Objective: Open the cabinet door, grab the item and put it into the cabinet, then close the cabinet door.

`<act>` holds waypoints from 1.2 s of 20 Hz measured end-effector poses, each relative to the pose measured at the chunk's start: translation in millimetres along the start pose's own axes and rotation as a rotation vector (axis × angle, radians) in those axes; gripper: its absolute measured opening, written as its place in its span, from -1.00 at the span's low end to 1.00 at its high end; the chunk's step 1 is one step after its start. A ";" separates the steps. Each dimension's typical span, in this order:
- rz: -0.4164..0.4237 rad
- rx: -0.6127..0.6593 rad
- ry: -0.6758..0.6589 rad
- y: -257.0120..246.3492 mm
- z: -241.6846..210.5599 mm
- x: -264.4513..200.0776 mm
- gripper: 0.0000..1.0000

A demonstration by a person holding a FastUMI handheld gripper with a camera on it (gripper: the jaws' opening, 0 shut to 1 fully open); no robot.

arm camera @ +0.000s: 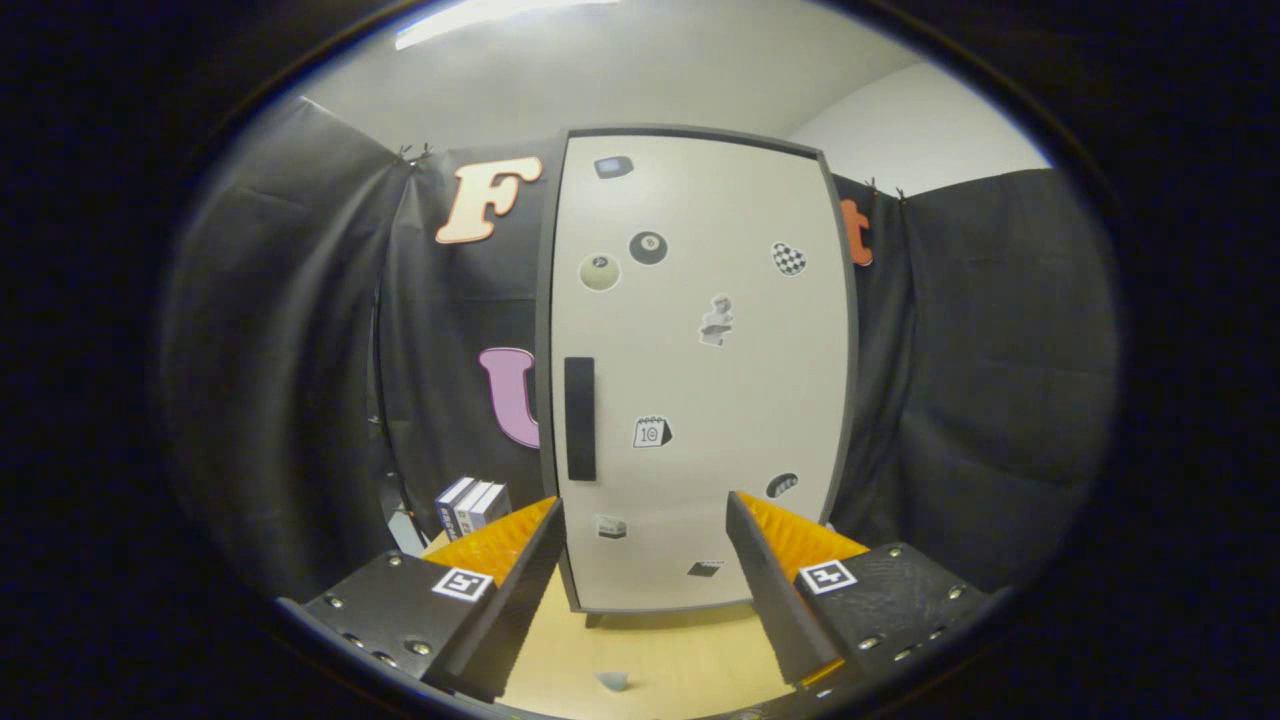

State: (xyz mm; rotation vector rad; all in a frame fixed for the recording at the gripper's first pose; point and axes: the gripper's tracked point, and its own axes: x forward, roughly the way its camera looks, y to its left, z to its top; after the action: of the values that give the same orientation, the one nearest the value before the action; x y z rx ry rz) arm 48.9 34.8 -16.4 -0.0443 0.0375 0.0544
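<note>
Cabinet door [700,370] closed, just beyond spread, empty fingers [520,570].

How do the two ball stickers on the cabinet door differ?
The black ball sticker is dark with a pale spot in its middle; the cream ball sticker is pale all over. The black one sits slightly higher and farther from the handle side; the cream one lies nearer the door's edge. Both are round, similar in size, and lie far beyond the open gripper.
</note>
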 end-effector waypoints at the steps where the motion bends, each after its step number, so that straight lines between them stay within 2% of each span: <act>1: 0.012 0.007 0.000 5.9 0.5 9.4 0.92; 9: 0.067 0.044 -0.025 46.1 9.6 100.3 0.91; 14: 0.058 0.043 -0.011 59.3 6.2 152.2 0.91; 16: 0.052 0.049 -0.007 61.8 3.5 164.1 0.77; 21: 0.031 0.070 -0.013 66.1 4.6 172.2 -0.37; 23: 0.033 0.086 -0.005 65.6 3.1 172.4 -0.37; 24: 0.041 0.093 -0.003 65.9 4.2 170.7 -0.52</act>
State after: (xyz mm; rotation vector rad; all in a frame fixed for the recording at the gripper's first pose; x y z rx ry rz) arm 215.8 109.8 -21.6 0.0492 0.0375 0.0938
